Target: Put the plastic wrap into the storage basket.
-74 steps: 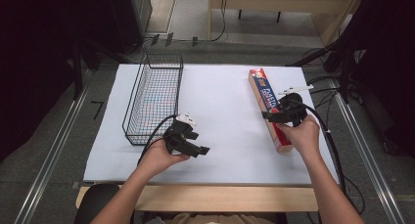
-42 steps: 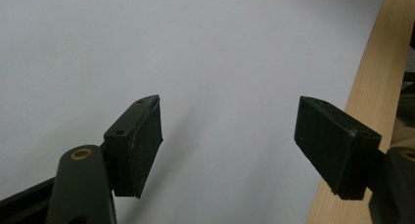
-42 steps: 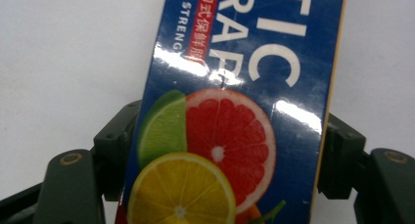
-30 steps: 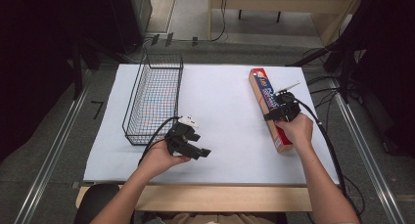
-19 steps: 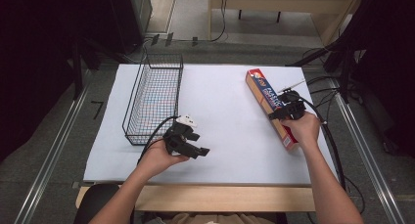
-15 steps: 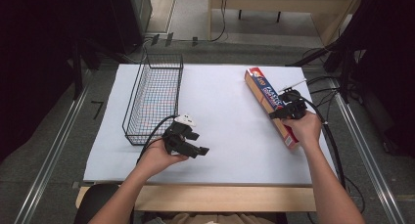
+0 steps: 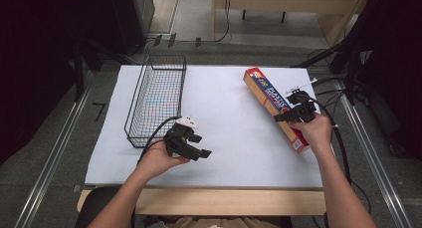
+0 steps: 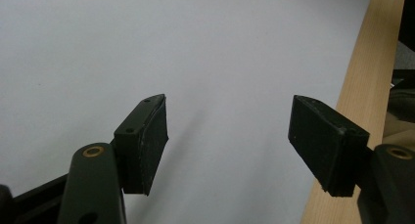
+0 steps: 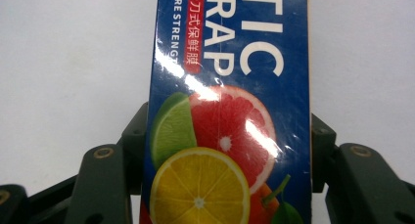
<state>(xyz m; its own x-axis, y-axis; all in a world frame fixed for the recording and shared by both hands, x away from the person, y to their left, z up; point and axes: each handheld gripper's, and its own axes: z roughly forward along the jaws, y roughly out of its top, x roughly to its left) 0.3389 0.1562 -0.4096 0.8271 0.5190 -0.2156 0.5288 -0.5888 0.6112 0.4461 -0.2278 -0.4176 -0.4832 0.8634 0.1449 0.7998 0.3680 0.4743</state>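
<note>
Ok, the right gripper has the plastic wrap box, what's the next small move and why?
Probably lift the box a little higher, then carry it toward the wire basket. The right gripper is clamped on it, and the left gripper is open and empty.

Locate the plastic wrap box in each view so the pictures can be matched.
High view: plastic wrap box lies diagonally at right, under the right tool.
Left gripper view: not in it.
Right gripper view: box fills the centre, clamped between the jaws.
Shared landmark: white table cover.
</note>
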